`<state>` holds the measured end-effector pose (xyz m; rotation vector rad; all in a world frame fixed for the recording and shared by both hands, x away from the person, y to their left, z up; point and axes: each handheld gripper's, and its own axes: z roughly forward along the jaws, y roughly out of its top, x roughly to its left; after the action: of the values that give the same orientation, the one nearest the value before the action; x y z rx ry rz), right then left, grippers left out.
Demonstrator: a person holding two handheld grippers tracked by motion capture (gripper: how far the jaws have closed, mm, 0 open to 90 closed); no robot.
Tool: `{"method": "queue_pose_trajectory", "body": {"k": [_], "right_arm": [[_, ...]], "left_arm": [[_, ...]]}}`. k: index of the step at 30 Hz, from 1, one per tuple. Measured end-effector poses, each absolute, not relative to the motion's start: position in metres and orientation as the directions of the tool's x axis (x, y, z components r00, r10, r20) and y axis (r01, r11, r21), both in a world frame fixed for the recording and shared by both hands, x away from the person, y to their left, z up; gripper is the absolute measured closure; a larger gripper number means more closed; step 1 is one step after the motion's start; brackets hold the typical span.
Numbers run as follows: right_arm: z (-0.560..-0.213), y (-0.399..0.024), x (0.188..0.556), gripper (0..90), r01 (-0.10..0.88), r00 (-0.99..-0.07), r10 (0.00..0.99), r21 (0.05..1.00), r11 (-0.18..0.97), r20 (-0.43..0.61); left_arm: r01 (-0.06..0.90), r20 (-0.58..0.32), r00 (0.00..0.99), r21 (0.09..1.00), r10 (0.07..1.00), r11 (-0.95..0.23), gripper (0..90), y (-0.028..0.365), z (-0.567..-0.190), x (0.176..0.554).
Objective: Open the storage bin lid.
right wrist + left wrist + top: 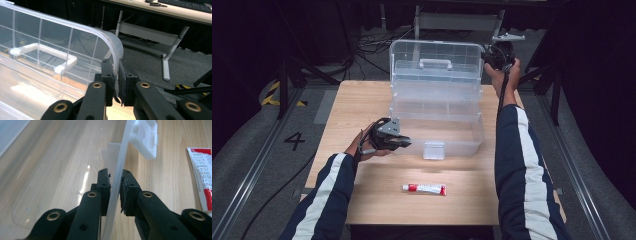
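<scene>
Clear plastic box (pixel 435 107) — lid (pixel 436 59) upright, white handle (pixel 435 63).

We cannot read the tiny words on the tube (pixel 424 188) from up high. In the left gripper view the tube (pixel 203 176) is cut off by the right edge. The clear box (pixel 37 82) runs off the left edge in the right gripper view, so we see just part.
</scene>
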<state>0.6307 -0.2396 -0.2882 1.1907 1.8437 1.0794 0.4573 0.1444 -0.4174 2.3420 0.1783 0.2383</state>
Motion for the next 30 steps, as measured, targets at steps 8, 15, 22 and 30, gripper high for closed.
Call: {"method": "queue_pose_trajectory", "body": {"k": [8, 15, 22, 30], "right_arm": [[-0.289, -0.238, 0.636, 83.5, 0.374, -0.346, 0.931, 0.894, 0.248, -0.113], [-0.292, -0.238, 0.642, 83.2, 0.381, -0.345, 0.931, 0.889, 0.253, -0.117], [-0.296, -0.238, 0.647, 83.3, 0.393, -0.338, 0.936, 0.888, 0.239, -0.102], [-0.298, -0.237, 0.653, 83.3, 0.405, -0.334, 0.937, 0.882, 0.242, -0.104]], "left_arm": [[0.063, 0.116, 0.972, 0.711, 0.206, -0.700, 79.8, 0.144, -0.417, 0.457], [0.065, 0.116, 0.971, 0.712, 0.209, -0.699, 79.3, 0.144, -0.417, 0.457], [0.075, 0.108, 0.971, 0.714, 0.215, -0.697, 78.8, 0.145, -0.418, 0.456], [0.071, 0.111, 0.970, 0.718, 0.215, -0.693, 78.7, 0.145, -0.418, 0.456]]}}
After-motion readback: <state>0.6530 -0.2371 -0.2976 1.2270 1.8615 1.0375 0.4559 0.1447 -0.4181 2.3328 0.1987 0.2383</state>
